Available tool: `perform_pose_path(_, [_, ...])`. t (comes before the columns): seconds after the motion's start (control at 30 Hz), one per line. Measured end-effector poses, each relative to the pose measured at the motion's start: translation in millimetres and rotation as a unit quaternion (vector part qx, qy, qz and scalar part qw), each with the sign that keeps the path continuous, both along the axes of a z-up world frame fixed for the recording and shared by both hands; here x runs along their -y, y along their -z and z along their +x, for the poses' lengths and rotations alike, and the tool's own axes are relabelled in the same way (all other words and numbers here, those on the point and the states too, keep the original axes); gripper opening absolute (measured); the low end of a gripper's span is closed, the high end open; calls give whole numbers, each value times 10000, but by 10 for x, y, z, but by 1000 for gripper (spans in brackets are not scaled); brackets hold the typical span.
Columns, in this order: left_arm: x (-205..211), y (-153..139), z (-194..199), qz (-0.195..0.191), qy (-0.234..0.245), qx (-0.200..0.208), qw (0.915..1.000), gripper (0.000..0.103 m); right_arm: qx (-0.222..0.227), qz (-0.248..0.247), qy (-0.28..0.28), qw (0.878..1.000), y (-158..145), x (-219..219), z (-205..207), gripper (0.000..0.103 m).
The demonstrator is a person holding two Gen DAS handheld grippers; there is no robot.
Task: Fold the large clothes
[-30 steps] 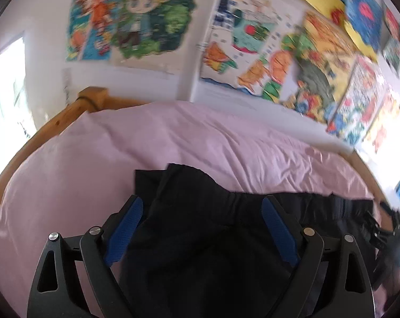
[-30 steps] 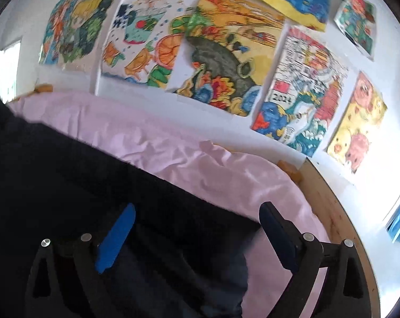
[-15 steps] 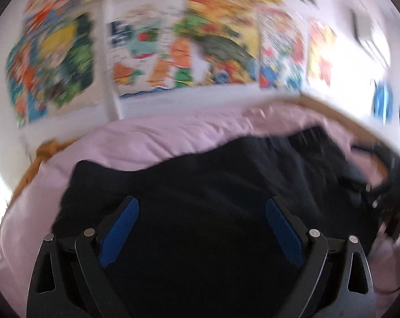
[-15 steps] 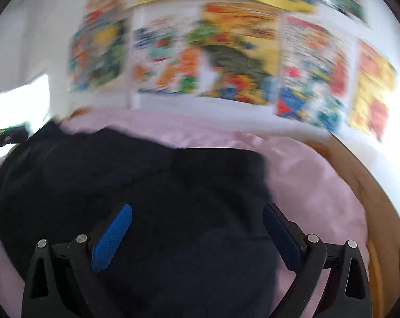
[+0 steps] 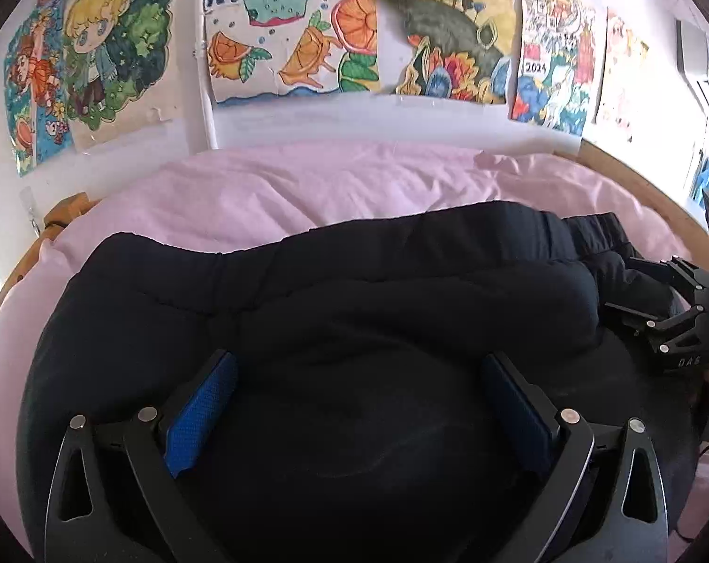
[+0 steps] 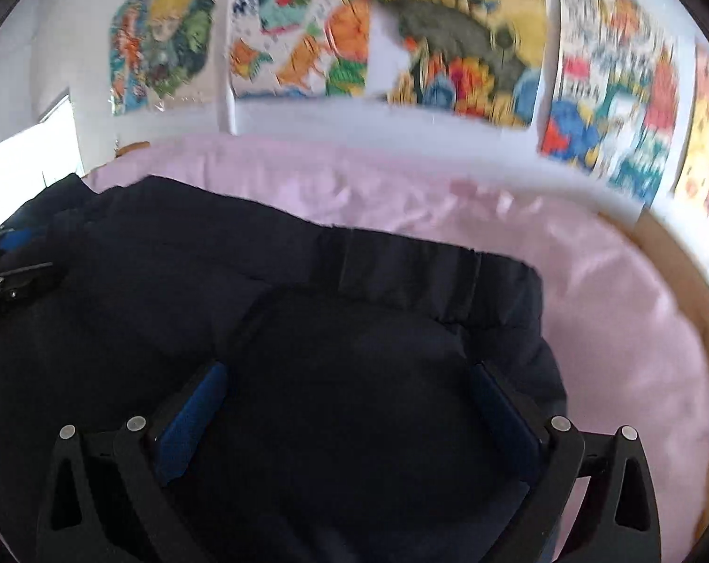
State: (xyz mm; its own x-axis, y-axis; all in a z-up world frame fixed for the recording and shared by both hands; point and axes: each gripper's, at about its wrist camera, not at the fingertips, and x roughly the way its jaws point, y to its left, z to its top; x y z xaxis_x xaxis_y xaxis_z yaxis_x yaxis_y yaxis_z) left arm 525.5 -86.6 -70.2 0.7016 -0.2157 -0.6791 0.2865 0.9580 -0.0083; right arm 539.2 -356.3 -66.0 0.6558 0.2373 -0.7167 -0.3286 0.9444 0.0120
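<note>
A large black padded garment (image 5: 335, 309) lies folded in a bundle on the pink bed sheet (image 5: 307, 187), an elastic band showing at its far right end. It also shows in the right wrist view (image 6: 354, 338). My left gripper (image 5: 356, 366) is open, its blue pads spread wide just above the garment, holding nothing. My right gripper (image 6: 349, 375) is open over the garment's right part, holding nothing. The right gripper's black frame (image 5: 673, 323) shows at the garment's right end in the left wrist view.
A white wall with colourful posters (image 5: 307, 37) rises right behind the bed. The wooden bed frame (image 6: 682, 281) curves along the right side, and its corner post (image 5: 63, 211) stands at the far left. Bare pink sheet (image 6: 612, 328) lies right of the garment.
Both grippers have swung their view towards the middle of the garment and stay open. The garment now lies as a wider bundle across the sheet.
</note>
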Motion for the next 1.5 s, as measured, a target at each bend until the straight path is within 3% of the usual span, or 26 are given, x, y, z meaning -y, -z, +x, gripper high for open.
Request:
perform_pose_path(0.17, [-35, 129, 162, -105, 84, -242, 9996, 102, -275, -29, 25, 9996, 198, 7, 182, 103])
perform_pose_path(0.27, [-119, 173, 233, -337, 137, -390, 9986, 102, -582, 203, 52, 9981, 266, 72, 306, 103])
perform_pose_path(0.4, [-119, 190, 223, -371, 162, -402, 9984, 102, -780, 602, 89, 9951, 323, 167, 334, 103])
perform_pose_path(0.8, [-119, 233, 196, -408, 184, -330, 9985, 102, -564, 488, 137, 9971, 336, 127, 250, 103])
perform_pose_path(1.23, [-110, 243, 156, -461, 239, -252, 9983, 102, -210, 835, 140, 9962, 318, 222, 104, 103])
perform_pose_path(1.5, [-282, 80, 58, -868, 275, -382, 9951, 102, -492, 1158, 30, 9920, 200, 324, 106, 103])
